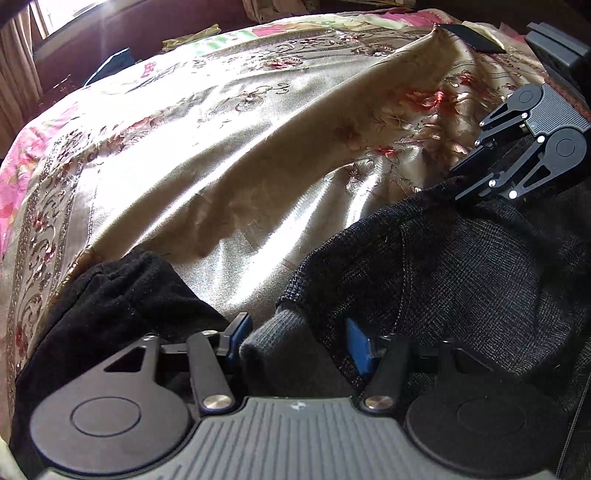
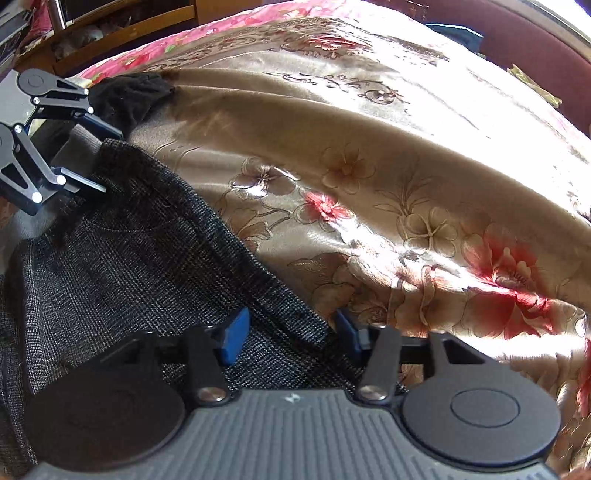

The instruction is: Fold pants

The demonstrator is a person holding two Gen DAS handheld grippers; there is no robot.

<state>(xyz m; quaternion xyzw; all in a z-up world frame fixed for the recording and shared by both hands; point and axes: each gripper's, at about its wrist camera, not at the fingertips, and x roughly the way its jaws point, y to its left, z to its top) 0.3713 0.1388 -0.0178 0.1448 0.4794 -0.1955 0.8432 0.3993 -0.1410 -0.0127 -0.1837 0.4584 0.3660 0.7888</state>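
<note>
Left wrist view has the left gripper [image 1: 295,341] at the near edge of the bed, its blue pads spread apart with a grey ribbed cuff [image 1: 275,341] of the pants [image 1: 443,280] sitting between them; the pads look apart from the cloth, so I read these tongs as released, not clenched. Right wrist view shows the right gripper [image 2: 288,336] likewise spread, straddling the hem edge of the same dark checked fabric without pinching it. The pants lie crumpled on the satin bedspread [image 2: 369,177], bunched between the two tools. My worry is that the cuff is rolled and thick: a close on it could catch only the outer layer, and the leg would sag or twist when lifted. The bedspread is glossy and already ridged, so it may well slide or get nipped together with the hem on the right side, dragging the cover along. Just beside the left tool lies a separate black cloth [image 1: 122,295], touching or nearly touching the cuff; it could be grabbed by mistake. Farther off, a raised fold of the bedspread runs across the laying area and would spoil a flat fold. Beyond it sit a pink floral quilt [image 2: 155,48] and a wooden shelf [image 2: 122,26], well apart.
</note>
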